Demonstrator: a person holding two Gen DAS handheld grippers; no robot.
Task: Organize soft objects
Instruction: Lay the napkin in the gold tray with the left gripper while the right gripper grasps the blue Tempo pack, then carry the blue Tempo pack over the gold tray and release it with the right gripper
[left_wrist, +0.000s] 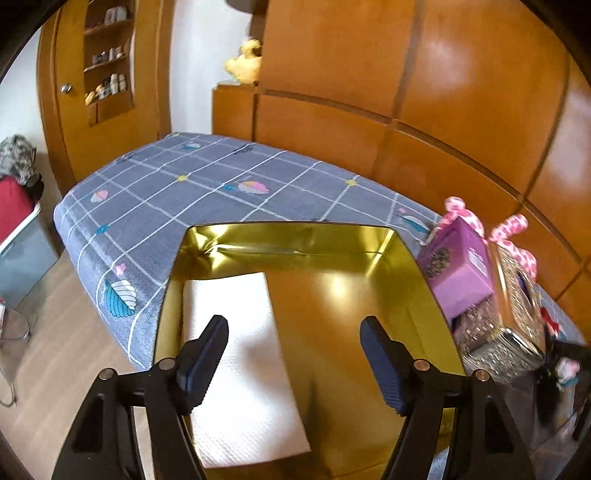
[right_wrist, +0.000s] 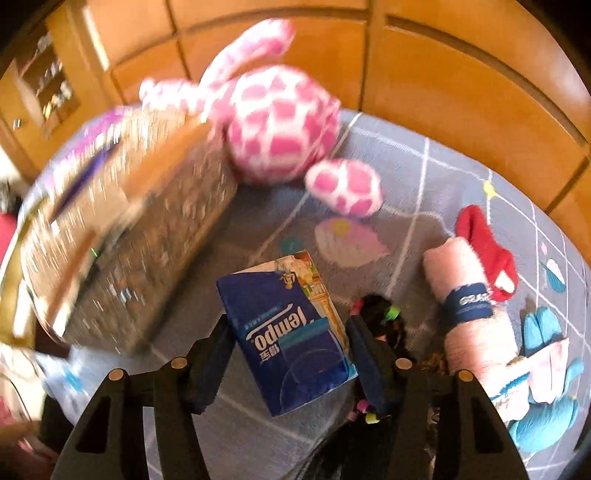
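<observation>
Right tool (right_wrist: 291, 354) pinching blue Tempo tissue pack (right_wrist: 291, 332), left tool (left_wrist: 295, 358) spread over gold tin (left_wrist: 354, 295)

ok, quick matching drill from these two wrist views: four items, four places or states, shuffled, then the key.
Items
1. white towel
2. Tempo tissue pack
3. pink spotted plush
4. rolled pink towel

Places or states
A. lies on the bedspread with a blue band around it
B. between the right tongs, clear of the bed
C. flat in the gold tin, below the left tongs
D. on the bed beside the patterned box

Pairs: 1-C, 2-B, 3-D, 4-A
</observation>
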